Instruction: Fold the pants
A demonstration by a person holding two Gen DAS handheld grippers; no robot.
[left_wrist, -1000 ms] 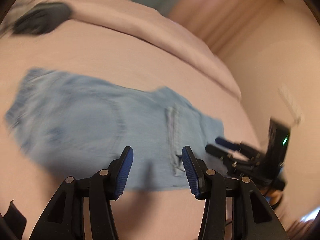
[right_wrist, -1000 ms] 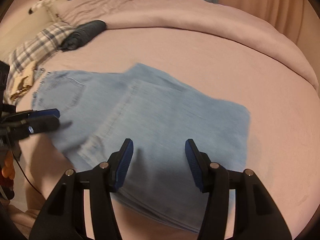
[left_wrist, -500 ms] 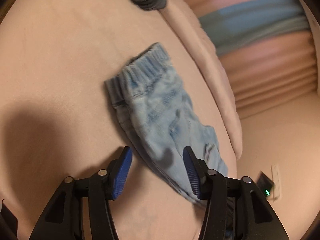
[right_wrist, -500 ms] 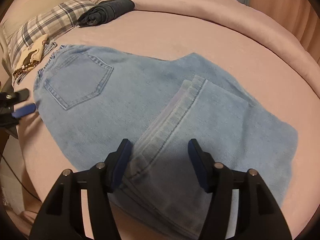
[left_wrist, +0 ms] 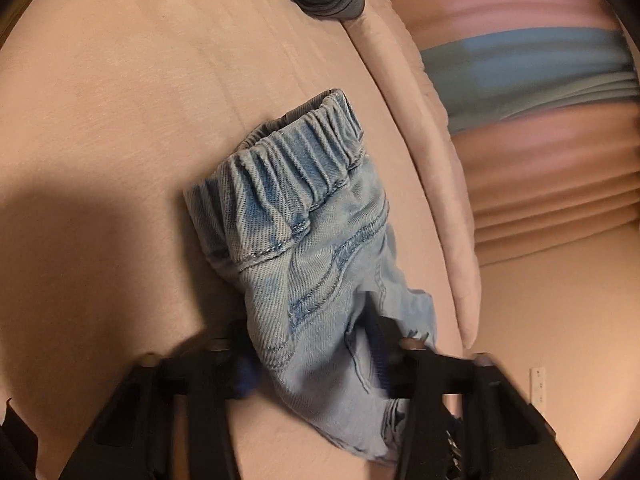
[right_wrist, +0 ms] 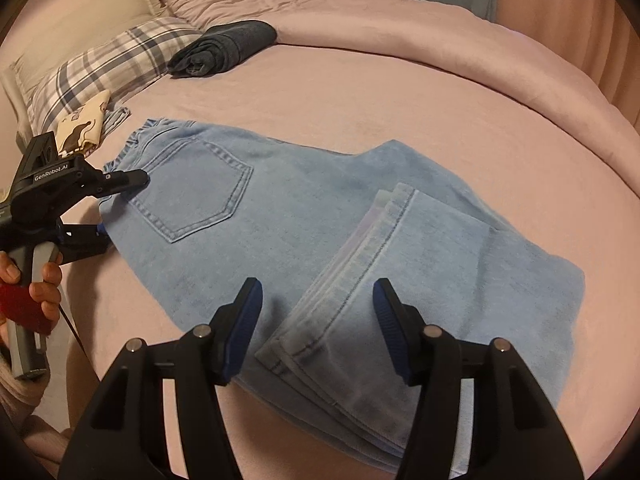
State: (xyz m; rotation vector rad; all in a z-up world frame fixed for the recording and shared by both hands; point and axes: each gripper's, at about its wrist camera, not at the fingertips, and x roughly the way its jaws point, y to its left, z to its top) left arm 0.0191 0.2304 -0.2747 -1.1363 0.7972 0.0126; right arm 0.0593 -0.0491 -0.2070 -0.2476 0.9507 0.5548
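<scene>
Light blue jeans [right_wrist: 304, 216] lie flat on the pink bed [right_wrist: 360, 92], back pocket up, with the legs folded back so the hem [right_wrist: 360, 264] crosses them. My left gripper [left_wrist: 310, 360] is at the elastic waistband [left_wrist: 296, 152] end. Its jaws straddle the denim corner and are closing, with fabric between the blurred pads. The right wrist view shows that left gripper [right_wrist: 124, 208] at the waistband corner, held by a hand [right_wrist: 44, 280]. My right gripper [right_wrist: 318, 320] hangs open just above the folded hem, holding nothing.
A dark folded garment [right_wrist: 228, 46] lies at the head of the bed beside a plaid pillow [right_wrist: 108, 64]. A patterned cloth [right_wrist: 80, 128] sits near the waistband. A rolled pink duvet [right_wrist: 440, 40] runs along the far side. Curtains [left_wrist: 540, 140] hang beyond.
My left gripper has rolled and dropped toward the waistband end, and the denim now sits between its fingers. The right gripper shifted slightly along the folded legs and stays open.
</scene>
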